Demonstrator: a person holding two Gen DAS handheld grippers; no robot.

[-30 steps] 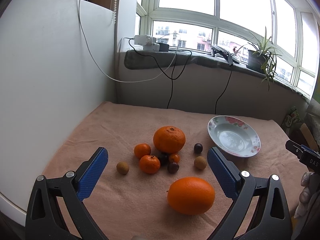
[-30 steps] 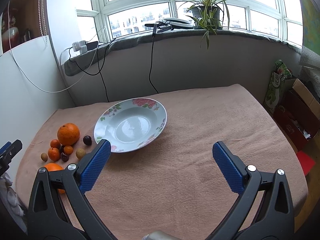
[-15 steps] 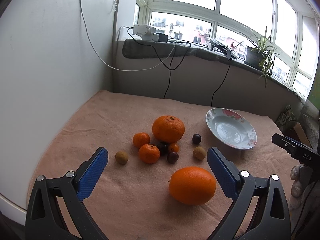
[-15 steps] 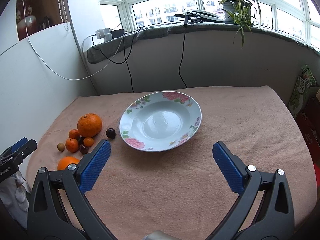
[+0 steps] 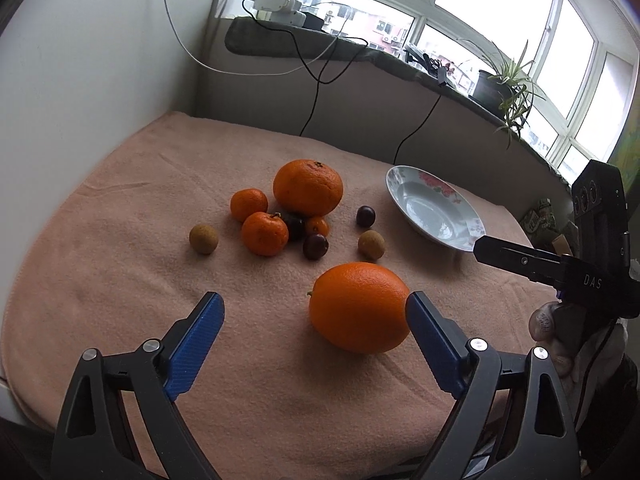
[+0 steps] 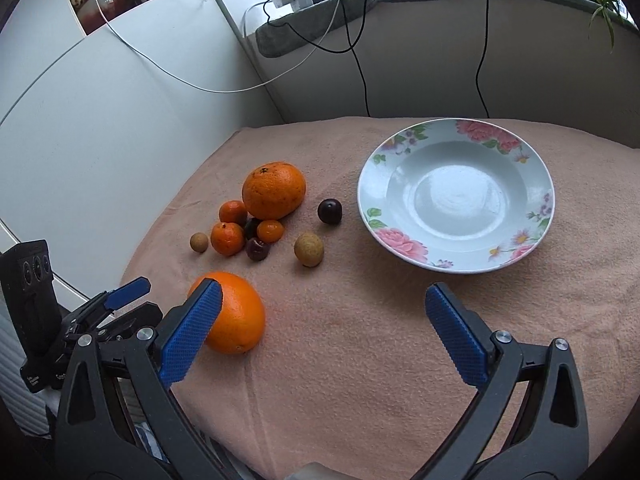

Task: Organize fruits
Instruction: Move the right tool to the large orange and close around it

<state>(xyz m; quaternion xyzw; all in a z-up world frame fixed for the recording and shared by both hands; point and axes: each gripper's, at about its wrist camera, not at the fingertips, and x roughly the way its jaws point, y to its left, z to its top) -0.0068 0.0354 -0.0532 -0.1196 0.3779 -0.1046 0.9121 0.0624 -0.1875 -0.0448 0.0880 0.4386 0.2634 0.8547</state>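
My left hand-held gripper (image 5: 314, 330) gapes beside the near orange (image 5: 359, 307); my right hand-held gripper (image 6: 323, 326) gapes near plate (image 6: 532, 236).

- "DAS" in pale letters stands on the black body of the right tongs (image 5: 496, 250), seen from the left wrist view.
- Small white lettering on the left tongs (image 6: 120, 300) body, right wrist view, is too small to read.

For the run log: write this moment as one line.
left gripper: open, near big orange, not gripping | right gripper: open, empty | plate: empty | fruit on cloth
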